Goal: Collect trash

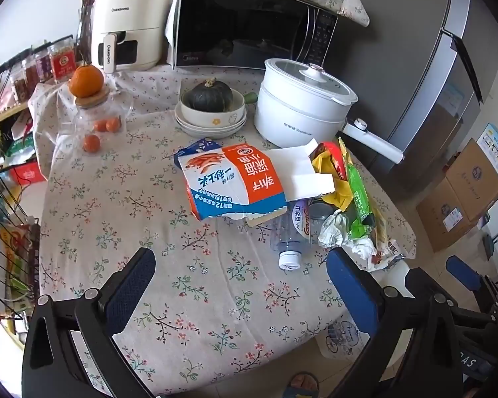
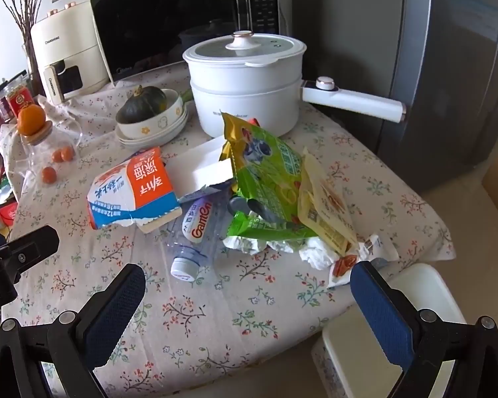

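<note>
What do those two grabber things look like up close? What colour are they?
Both look alike. The left gripper has two flat fingers padded in dark blue with a fine dotted texture, on black angular brackets with round silver bolts. The right gripper is the same: blue textured pads, black frame, silver bolts. No cables show. White letters sit on a black part at the left view's lower right edge.

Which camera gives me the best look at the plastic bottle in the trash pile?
The right wrist view: the bottle lies close, showing cap, label and most of its clear body. In the left wrist view the bottle sits farther off, its upper end tucked under the carton.
</note>
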Demonstrator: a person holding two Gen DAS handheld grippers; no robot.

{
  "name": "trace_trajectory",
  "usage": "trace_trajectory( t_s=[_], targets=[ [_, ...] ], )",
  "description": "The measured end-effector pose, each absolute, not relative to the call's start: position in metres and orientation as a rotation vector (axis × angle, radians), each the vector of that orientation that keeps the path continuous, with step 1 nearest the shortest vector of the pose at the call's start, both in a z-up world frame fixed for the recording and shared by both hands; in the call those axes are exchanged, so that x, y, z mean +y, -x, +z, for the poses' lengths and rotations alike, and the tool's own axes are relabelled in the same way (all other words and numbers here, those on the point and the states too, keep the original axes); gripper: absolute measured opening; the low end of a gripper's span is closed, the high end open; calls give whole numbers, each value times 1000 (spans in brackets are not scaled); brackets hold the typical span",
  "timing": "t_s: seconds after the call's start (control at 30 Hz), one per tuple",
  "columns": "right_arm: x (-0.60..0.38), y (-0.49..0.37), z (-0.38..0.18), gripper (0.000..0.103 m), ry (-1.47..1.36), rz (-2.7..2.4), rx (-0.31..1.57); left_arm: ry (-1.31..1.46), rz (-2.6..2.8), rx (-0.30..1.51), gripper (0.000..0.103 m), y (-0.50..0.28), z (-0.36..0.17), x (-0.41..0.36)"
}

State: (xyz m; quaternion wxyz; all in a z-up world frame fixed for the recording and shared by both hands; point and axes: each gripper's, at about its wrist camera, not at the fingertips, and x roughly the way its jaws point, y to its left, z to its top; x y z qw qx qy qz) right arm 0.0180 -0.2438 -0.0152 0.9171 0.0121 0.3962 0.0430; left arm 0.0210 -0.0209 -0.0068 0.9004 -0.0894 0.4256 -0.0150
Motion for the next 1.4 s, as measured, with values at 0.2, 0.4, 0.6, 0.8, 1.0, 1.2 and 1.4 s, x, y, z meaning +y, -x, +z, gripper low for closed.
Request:
trace_trajectory(
  t_s=[0.2,0.4,0.6,0.8,1.0,1.2,1.4],
  targets=[
    [-245,-19,-15,102,-26,80,812,188,-34,878,103,-21,-6,-21],
    [-243,-23,-13,102,-25,79,815,187,-31,880,103,-21,-7,-21],
    [-246,-18,-16,102,-27,76,813,197,-26,889,103,-21,-10,-20],
    [-249,-17,-15,102,-34,76,811,194,-29,890,103,-21,-10,-22],
    [-249,-17,-16,102,-40,81,805,195,-29,891,103,-22,-11,-21],
    [-248,-17,-16,102,-30,73,811,196,-30,892,103,-21,-11,-22],
    [-248,-18,-18,102,-20,63,842,192,-31,891,103,-21,-11,-24]
  ],
)
